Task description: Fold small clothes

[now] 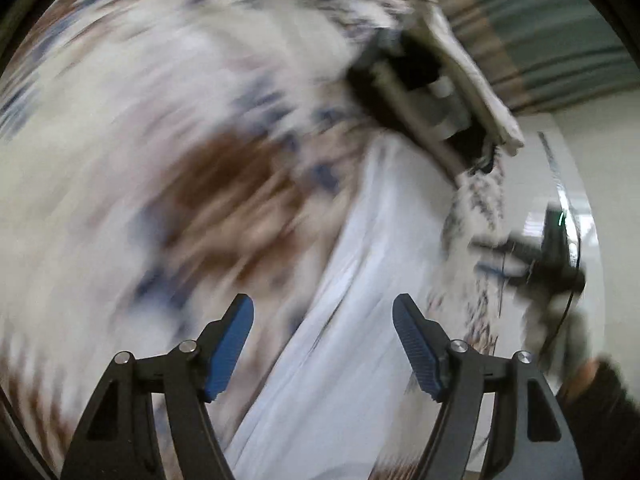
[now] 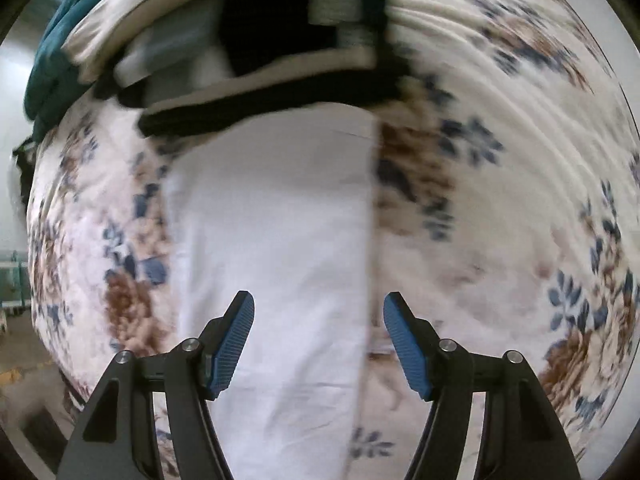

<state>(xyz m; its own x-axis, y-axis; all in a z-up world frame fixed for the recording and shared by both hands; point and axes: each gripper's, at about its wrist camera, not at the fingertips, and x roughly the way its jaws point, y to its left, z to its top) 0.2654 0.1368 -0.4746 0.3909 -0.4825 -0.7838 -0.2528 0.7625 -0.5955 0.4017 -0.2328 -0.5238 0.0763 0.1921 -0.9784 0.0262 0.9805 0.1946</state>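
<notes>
A white garment [image 2: 272,216] lies folded in a long strip on a floral bedspread [image 2: 500,208]. My right gripper [image 2: 319,344] is open and empty just above its near part. In the left wrist view the same white garment [image 1: 360,300] runs diagonally, blurred by motion. My left gripper [image 1: 323,348] is open and empty over its near end.
A stack of folded clothes in black, white and grey [image 2: 260,56] sits at the far end of the white garment, with a teal cloth [image 2: 52,52] beside it. The stack also shows in the left wrist view [image 1: 432,80]. The bed's edge drops off at the right [image 1: 568,208].
</notes>
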